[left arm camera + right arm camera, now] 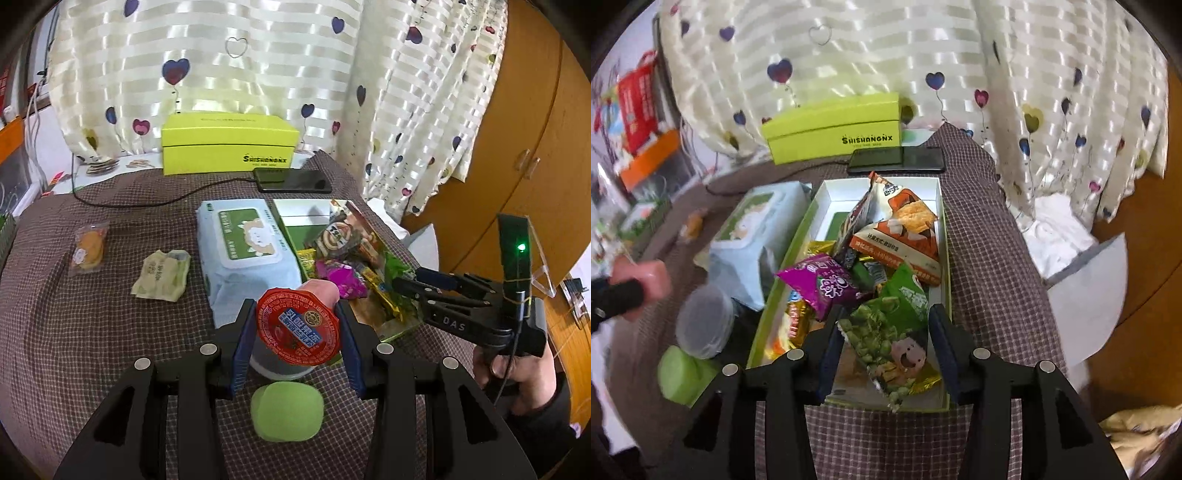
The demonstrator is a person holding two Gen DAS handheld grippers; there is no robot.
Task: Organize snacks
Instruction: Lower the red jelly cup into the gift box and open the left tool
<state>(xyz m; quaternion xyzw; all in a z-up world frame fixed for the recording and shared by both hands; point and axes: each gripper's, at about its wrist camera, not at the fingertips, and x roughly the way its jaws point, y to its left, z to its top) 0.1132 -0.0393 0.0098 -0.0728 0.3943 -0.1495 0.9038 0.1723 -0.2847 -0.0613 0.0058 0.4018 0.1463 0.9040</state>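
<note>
**Jelly cup held ready, green pea bag just over the snack box**

A heart-printed curtain (pixel 229 74) hangs behind a tabletop (pixel 92 332) covered with a brown checked cloth. At the back stand a yellow-green box (pixel 229 147) and a phone (pixel 295 181) on its cable.

The left gripper (pixel 297 328) has its jaws about half open and closed on a jelly cup (pixel 297 326) with a red foil lid; the blue pads press on both sides of the cup. It is held above the cloth, near the left wall of the snack box (pixel 943 236), probably so it can go in next. A green round thing (pixel 286 410) lies on the cloth just under it. A wet wipes pack (pixel 243 251) lies beside the box, and two small packets, a biscuit packet (pixel 88 247) and a pale green sachet (pixel 162 273), wait further left.

The right gripper (pixel 884 343) points down into the near end of the box. Its jaws stand partly open around a green pea bag (pixel 890 332), and the pads seem not to press on it, so I judge the bag is released there. The bag rests on the other snacks, with a purple packet (pixel 823 284) and an orange cracker bag (pixel 905 240) behind it. The box is already quite full, so the cup needs a free corner.
</note>
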